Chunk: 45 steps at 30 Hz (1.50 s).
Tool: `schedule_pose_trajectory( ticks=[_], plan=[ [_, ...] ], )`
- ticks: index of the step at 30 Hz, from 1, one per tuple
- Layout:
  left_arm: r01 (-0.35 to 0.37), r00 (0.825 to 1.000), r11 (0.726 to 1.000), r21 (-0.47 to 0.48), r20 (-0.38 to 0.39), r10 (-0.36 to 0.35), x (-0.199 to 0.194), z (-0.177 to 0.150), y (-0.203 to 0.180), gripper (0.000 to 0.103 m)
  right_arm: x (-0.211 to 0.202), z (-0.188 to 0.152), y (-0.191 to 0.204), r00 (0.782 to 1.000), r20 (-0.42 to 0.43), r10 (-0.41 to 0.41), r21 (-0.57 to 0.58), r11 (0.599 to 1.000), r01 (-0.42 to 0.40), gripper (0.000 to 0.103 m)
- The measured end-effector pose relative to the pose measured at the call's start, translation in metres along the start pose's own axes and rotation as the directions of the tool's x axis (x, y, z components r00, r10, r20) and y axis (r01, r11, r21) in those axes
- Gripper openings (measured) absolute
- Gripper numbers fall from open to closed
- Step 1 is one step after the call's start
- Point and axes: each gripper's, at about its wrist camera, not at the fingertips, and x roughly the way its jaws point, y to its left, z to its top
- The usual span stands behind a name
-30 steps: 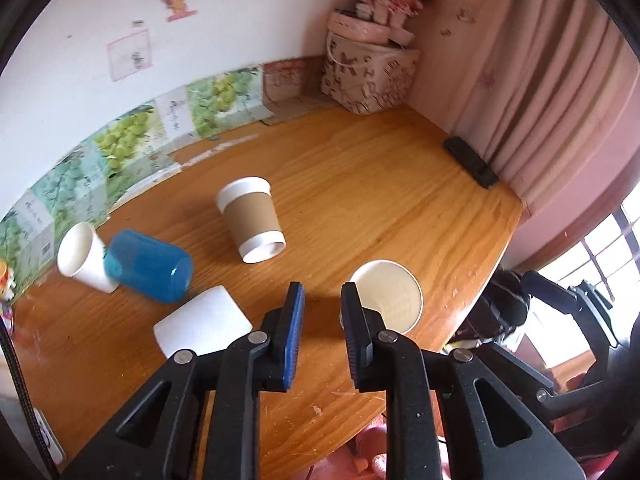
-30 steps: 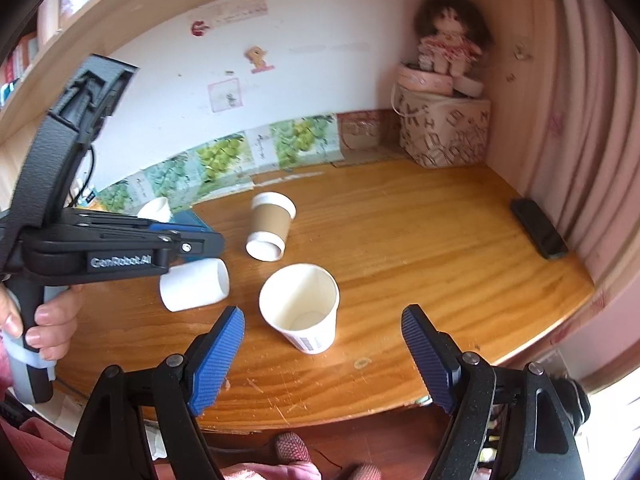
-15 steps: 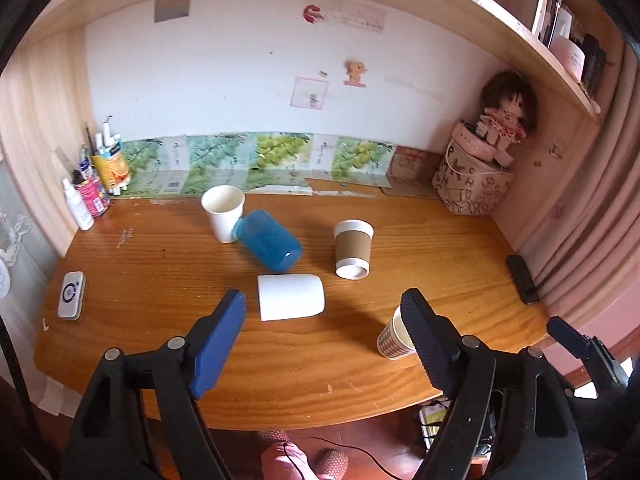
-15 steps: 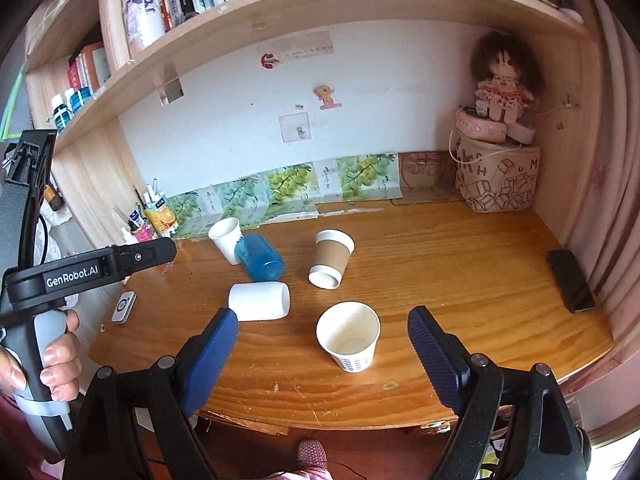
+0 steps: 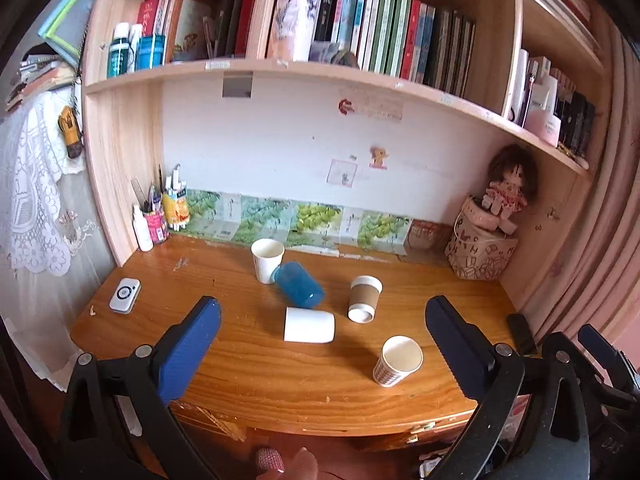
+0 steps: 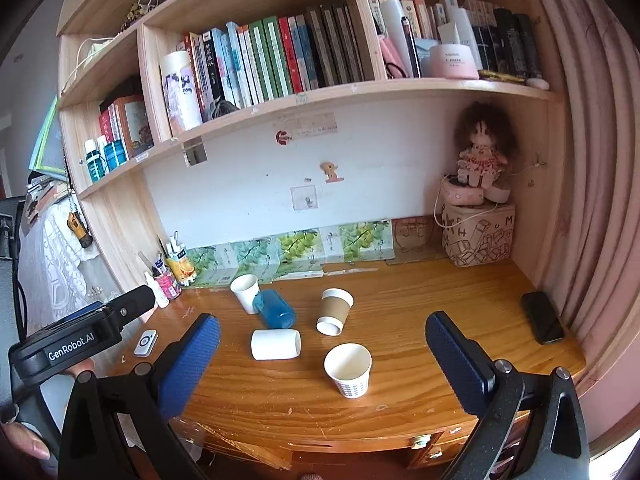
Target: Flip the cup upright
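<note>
Several cups are on the wooden desk (image 5: pixel 248 376). A patterned paper cup (image 5: pixel 398 361) (image 6: pixel 349 369) stands upright near the front edge. A white cup (image 5: pixel 309 325) (image 6: pixel 275 344) and a blue cup (image 5: pixel 299 287) (image 6: pixel 275 308) lie on their sides. A brown-sleeved cup (image 5: pixel 363 299) (image 6: pixel 334 311) stands upside down. A white paper cup (image 5: pixel 267 260) (image 6: pixel 246 292) stands upright at the back. My left gripper (image 5: pixel 322 354) and right gripper (image 6: pixel 322 354) are both open and empty, held back from the desk's front edge.
A pen pot and bottles (image 5: pixel 160 220) stand at the back left, a white remote (image 5: pixel 125 300) at the left, a black phone (image 6: pixel 542 322) at the right, and a printed box with a doll (image 6: pixel 478 232) in the back right corner. A bookshelf hangs above.
Both grippers have pulled up and back from the desk. The left gripper, nearly closed a second ago, has opened wide. The patterned cup stands upright where it was.
</note>
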Motion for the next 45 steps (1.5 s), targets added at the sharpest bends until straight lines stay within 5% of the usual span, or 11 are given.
schedule_pose_trajectory(
  ticks=[8,14,45],
  plan=[
    [-0.037,0.986,0.999,0.021,0.166,0.033,-0.033,0.0,-0.012,0.102,-0.028,-0.003,0.005,0.993,0.11,-0.035,-0.033,0.999,0.039,0.103],
    [-0.079,0.982,0.997,0.02,0.171,0.074,-0.031,-0.003,-0.019,0.102,-0.03,-0.002,-0.004,0.993,0.112,-0.025,-0.016,1.0,0.027,0.103],
    [-0.05,0.985,0.995,0.087,0.17,0.035,-0.026,-0.004,-0.06,0.103,-0.037,0.002,-0.031,0.982,0.18,-0.049,-0.023,0.998,0.054,0.103]
  ],
)
